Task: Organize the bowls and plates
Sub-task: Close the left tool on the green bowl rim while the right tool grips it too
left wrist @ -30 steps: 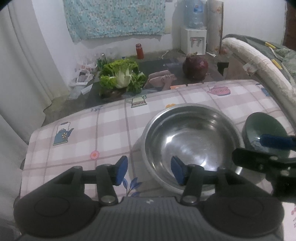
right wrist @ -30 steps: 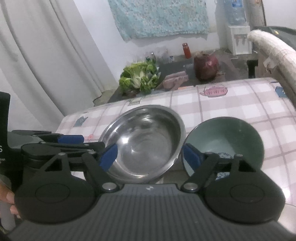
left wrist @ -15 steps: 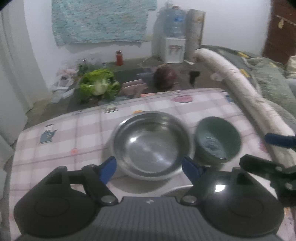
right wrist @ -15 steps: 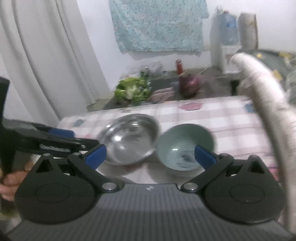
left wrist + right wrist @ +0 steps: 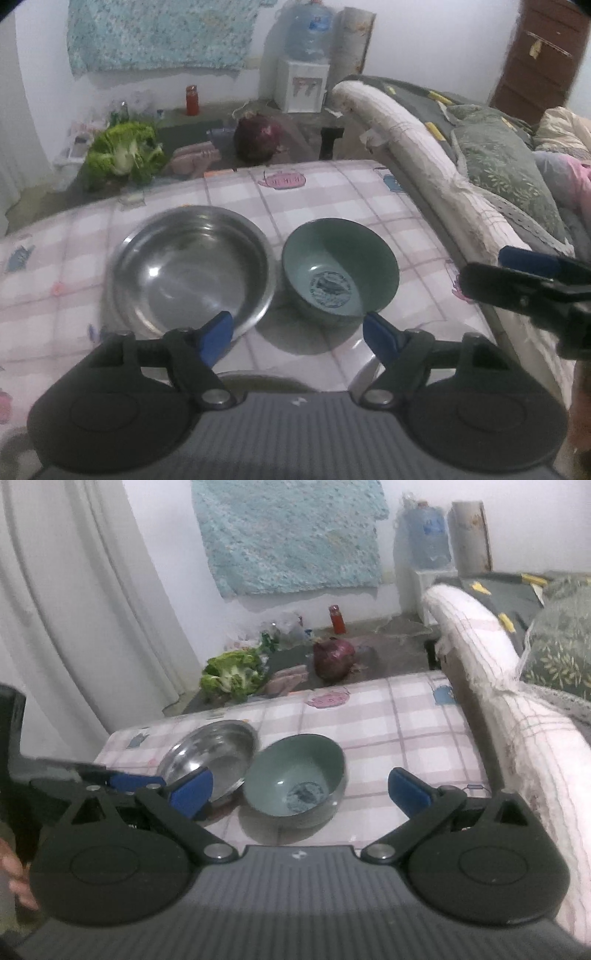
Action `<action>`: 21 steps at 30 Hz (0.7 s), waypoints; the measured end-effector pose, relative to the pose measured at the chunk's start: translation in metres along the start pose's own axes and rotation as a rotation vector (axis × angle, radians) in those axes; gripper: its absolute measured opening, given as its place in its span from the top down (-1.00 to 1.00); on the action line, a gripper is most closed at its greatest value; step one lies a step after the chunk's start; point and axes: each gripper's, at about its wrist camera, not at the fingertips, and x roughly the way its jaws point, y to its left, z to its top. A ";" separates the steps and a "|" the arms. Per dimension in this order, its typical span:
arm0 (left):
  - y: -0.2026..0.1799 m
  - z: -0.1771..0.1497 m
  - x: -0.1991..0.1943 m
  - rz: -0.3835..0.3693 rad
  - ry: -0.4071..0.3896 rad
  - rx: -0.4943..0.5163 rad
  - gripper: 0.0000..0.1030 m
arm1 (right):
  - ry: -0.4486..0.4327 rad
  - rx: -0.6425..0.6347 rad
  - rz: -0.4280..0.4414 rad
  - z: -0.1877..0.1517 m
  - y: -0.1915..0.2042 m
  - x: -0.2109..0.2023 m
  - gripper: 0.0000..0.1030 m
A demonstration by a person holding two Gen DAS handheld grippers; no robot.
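Green bowl (image 5: 295, 775) sits ahead of the right gripper (image 5: 299, 788) (jaws apart).

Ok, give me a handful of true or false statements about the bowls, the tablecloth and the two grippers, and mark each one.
1. The steel bowl sits beside the green bowl on the checked tablecloth. True.
2. The green bowl is stacked inside the steel bowl. False: each stands on the cloth by itself.
3. The right gripper is clamped on the green bowl's rim. False: its jaws stand wide open, holding nothing, after opening just now.
4. The left gripper is empty. True: nothing sits between its jaws.
5. The green bowl is full of food. False: it is empty, with a dark printed emblem on its bottom.
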 end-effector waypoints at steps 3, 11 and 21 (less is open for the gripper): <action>-0.002 0.005 0.021 -0.023 0.030 -0.046 -0.37 | 0.034 0.018 0.002 0.002 -0.011 0.025 -0.93; -0.004 0.015 0.063 0.011 0.105 -0.121 0.18 | 0.117 0.079 0.024 0.005 -0.037 0.088 -0.11; -0.010 0.016 0.072 0.036 0.109 -0.110 0.38 | 0.171 0.046 0.018 0.005 -0.038 0.127 0.76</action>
